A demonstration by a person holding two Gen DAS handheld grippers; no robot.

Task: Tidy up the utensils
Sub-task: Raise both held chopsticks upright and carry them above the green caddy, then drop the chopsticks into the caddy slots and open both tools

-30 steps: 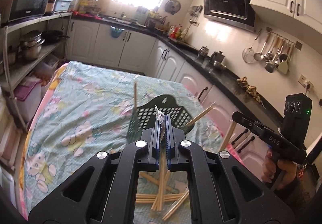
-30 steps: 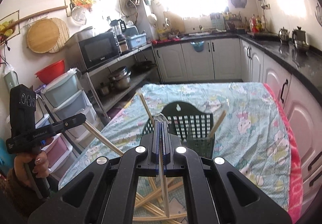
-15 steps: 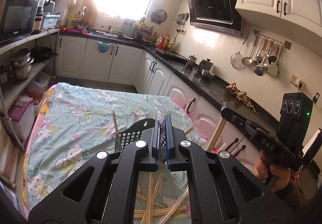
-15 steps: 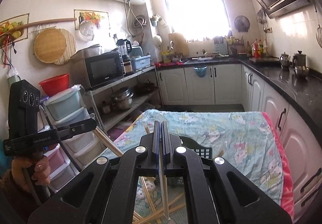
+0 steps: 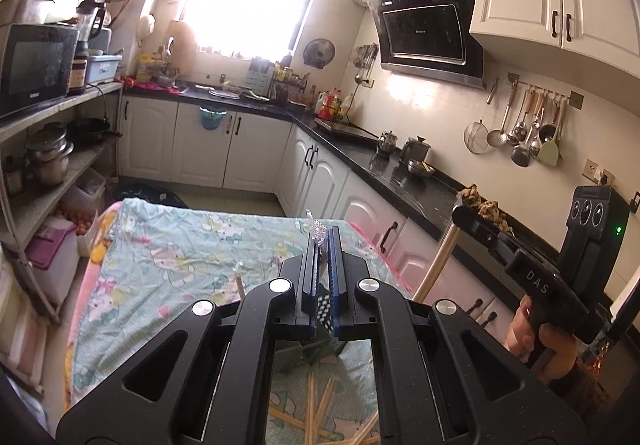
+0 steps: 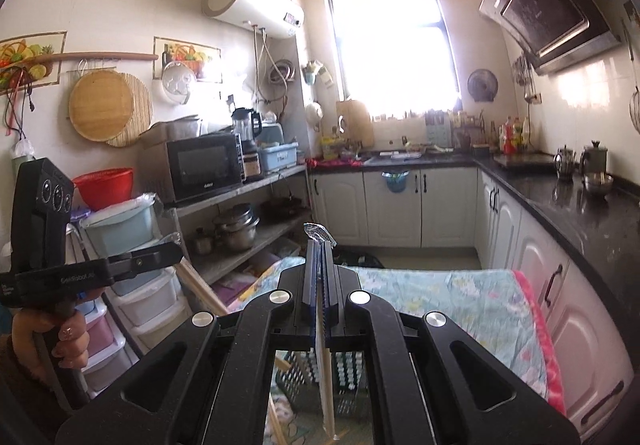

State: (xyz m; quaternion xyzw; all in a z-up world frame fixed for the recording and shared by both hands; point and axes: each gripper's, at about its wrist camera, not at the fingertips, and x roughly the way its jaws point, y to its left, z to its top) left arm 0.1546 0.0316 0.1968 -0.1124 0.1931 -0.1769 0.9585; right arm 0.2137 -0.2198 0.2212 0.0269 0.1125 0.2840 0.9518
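Note:
My left gripper (image 5: 323, 241) is shut, with a scrap of clear wrapper at its tips; seen from the right wrist view (image 6: 176, 251), it holds a wooden chopstick (image 6: 200, 289). My right gripper (image 6: 320, 245) is shut on a wrapped chopstick (image 6: 326, 385) that hangs down below the jaws; it also shows in the left wrist view (image 5: 460, 211) with the chopstick (image 5: 436, 265). A dark green slotted utensil basket (image 6: 348, 373) stands on the table below the grippers, mostly hidden. Several loose chopsticks (image 5: 316, 409) lie on the cloth under the left gripper.
The table (image 5: 168, 257) has a cartoon-print cloth. A shelf with a microwave (image 6: 204, 165) and pots stands on the left. White cabinets and a black counter (image 5: 404, 185) run along the right. Storage bins (image 6: 128, 229) stand by the table's left side.
Both grippers have risen and tilted upward, each still shut on its chopstick. The basket and loose chopsticks have dropped toward the bottom of both views.

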